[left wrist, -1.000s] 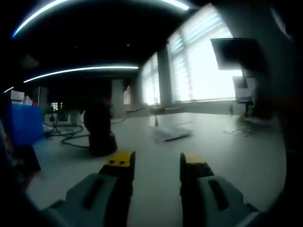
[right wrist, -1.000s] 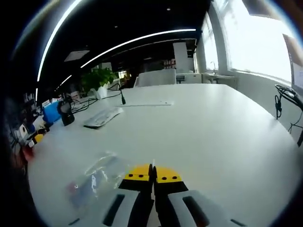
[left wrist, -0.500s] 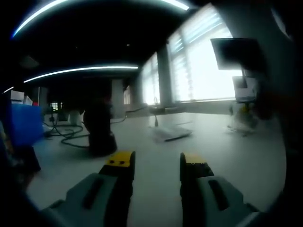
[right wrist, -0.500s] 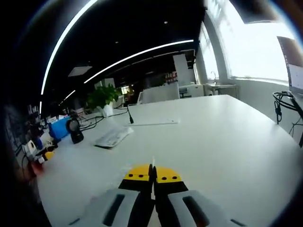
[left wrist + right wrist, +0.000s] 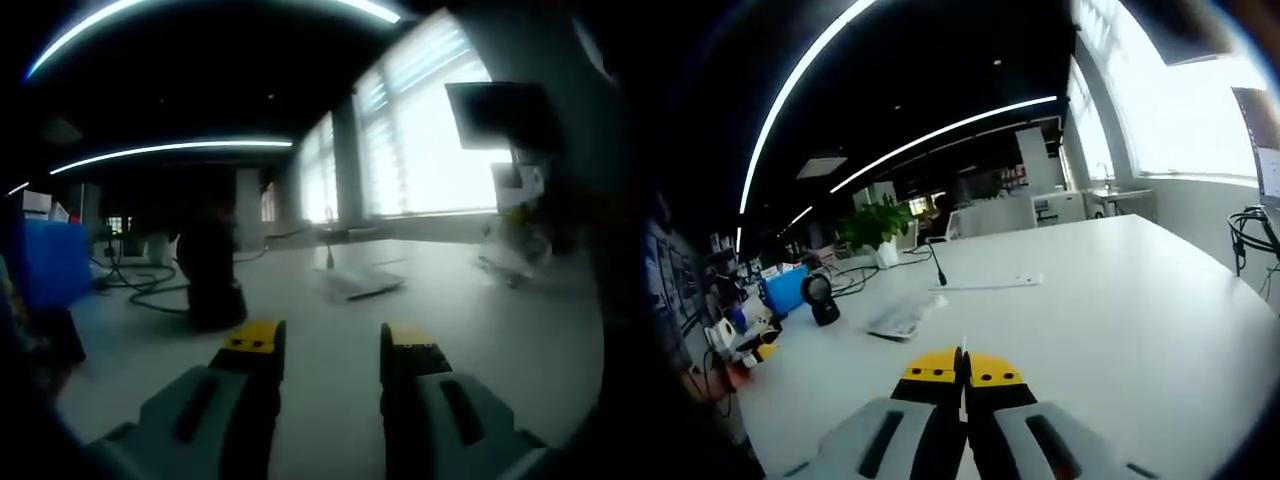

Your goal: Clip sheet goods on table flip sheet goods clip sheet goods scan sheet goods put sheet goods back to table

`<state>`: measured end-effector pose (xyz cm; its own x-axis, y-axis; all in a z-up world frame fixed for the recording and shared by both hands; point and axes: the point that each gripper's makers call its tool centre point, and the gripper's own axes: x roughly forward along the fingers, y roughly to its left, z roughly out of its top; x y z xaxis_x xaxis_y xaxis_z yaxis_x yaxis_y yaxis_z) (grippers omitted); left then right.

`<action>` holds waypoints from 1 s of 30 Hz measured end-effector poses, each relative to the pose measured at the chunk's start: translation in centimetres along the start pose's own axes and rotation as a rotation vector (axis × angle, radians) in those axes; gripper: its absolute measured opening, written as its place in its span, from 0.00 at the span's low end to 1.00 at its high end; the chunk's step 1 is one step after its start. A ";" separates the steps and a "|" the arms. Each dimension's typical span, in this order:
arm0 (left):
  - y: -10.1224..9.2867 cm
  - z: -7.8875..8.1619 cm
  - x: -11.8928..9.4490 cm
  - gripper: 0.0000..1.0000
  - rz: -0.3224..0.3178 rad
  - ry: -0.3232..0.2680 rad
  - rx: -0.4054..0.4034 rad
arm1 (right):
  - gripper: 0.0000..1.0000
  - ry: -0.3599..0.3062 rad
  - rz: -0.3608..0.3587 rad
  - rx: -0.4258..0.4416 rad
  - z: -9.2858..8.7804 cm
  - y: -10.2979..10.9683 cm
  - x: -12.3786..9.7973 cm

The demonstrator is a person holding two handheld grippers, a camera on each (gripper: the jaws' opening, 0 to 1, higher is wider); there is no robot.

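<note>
My left gripper (image 5: 332, 342) is open over the white table (image 5: 330, 320), with nothing between its yellow-tipped fingers. A black scanner (image 5: 210, 275) stands just beyond it to the left. At the right of the left gripper view, a blurred clear sheet goods pack (image 5: 512, 252) hangs above the table with a yellow-tipped gripper at it. In the right gripper view, my right gripper (image 5: 962, 362) is shut, with a thin pale edge showing between the jaws. The same scanner (image 5: 821, 298) stands far off to its left.
A keyboard (image 5: 904, 316), a thin microphone (image 5: 936, 267) and a flat white strip (image 5: 990, 285) lie mid-table. A blue box (image 5: 788, 289), cables and small items crowd the left edge. A potted plant (image 5: 875, 226) stands behind. Black cables (image 5: 1252, 232) hang at the right.
The clear pack lay on the table left of my right jaws. It has since risen off the table with the right gripper, whose view has lifted. The left gripper has not moved.
</note>
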<state>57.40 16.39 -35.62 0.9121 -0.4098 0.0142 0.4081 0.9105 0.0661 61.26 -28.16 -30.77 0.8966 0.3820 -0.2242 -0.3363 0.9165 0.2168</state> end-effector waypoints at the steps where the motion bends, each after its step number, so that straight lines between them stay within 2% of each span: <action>1: 0.0 0.0 0.0 0.30 0.000 0.000 0.000 | 0.00 -0.004 0.002 0.002 0.2 0.2 0.0; 11: 0.0 0.3 -0.1 0.30 -0.001 -0.012 -0.008 | 0.00 -0.059 0.052 0.005 3.0 3.4 -0.8; 18: -0.1 0.3 -0.1 0.30 -0.006 -0.015 -0.010 | 0.00 -0.110 0.088 -0.054 5.4 6.4 -1.4; 24: -0.1 0.4 -0.1 0.30 -0.005 -0.017 -0.013 | 0.00 -0.120 0.082 -0.097 6.3 6.9 -1.3; 30: -0.1 0.4 -0.1 0.30 -0.005 -0.020 -0.017 | 0.00 -0.127 0.082 -0.098 6.8 7.2 -1.3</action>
<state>57.24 16.37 -35.19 0.9092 -0.4150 0.0341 0.4132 0.9093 0.0497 59.68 -22.86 -22.48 0.8919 0.4439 -0.0867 -0.4309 0.8923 0.1348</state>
